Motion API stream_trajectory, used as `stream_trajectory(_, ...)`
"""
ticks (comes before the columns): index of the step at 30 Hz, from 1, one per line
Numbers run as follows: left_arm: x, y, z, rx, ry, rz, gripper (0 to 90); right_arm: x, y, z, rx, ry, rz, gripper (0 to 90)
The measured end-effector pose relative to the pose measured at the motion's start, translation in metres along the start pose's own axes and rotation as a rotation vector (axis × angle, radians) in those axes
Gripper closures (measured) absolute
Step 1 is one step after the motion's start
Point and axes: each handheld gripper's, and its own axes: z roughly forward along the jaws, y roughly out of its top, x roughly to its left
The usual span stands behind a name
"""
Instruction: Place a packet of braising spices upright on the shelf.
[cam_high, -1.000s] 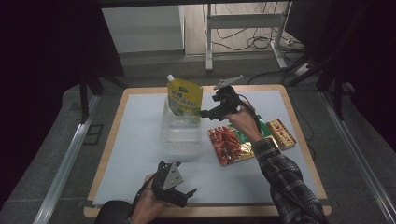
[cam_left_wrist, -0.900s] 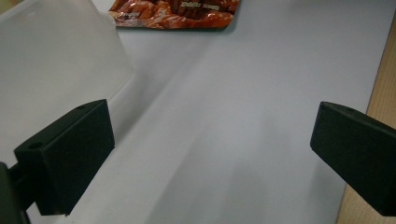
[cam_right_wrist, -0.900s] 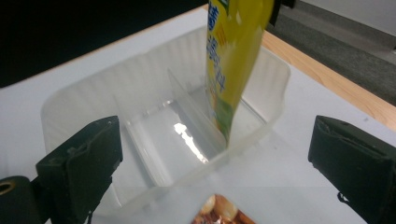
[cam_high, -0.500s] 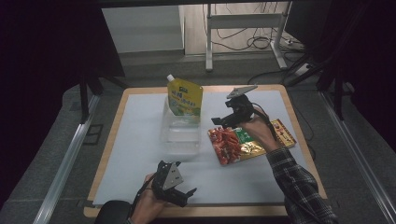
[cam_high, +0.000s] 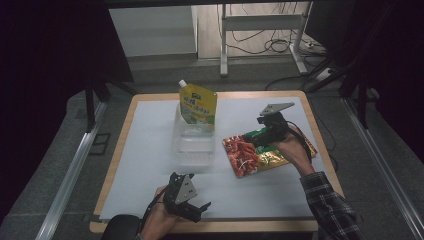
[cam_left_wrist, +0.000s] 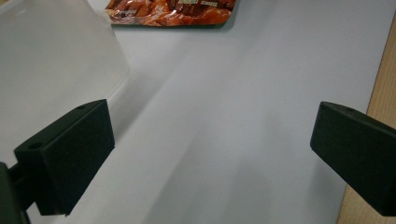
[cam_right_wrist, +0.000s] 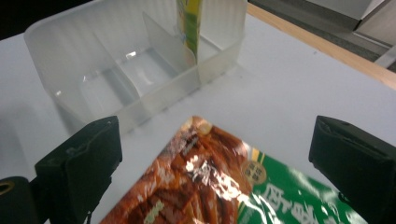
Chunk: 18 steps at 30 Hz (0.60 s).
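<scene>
The white table (cam_high: 150, 150) lay bare; the right gripper (cam_right_wrist: 210, 158), jaws spread, hung over the snack packet (cam_right_wrist: 219, 186); its glossy film might slip; the left gripper (cam_left_wrist: 205, 154) gaped, empty.

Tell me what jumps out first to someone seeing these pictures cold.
The yellow-green spouted pouch stands upright in the far compartment of the clear plastic bin at the table's middle. Right of the bin lies a glossy red-and-green snack packet flat on the white mat, with the right hand-held gripper open just above it. The left hand-held gripper rests open near the front edge.
</scene>
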Motion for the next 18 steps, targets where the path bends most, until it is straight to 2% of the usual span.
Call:
stream_trajectory(9,-0.001,0.000,0.002,0.003,-0.002,0.002,0.0,0.000,-0.033,-0.019,0.000,-0.041,0.017,2.6)
stream_trajectory(14,-0.002,0.000,0.002,0.005,-0.003,0.005,0.0,0.000,-0.045,-0.026,-0.008,-0.054,0.023,2.6)
stream_trajectory(15,-0.002,0.000,0.002,0.006,-0.002,0.006,0.0,0.000,-0.050,-0.029,-0.009,-0.075,0.020,2.6)
stream_trajectory(18,-0.002,0.000,0.003,0.006,-0.003,0.003,0.0,0.000,-0.056,-0.030,-0.007,-0.086,0.021,2.6)
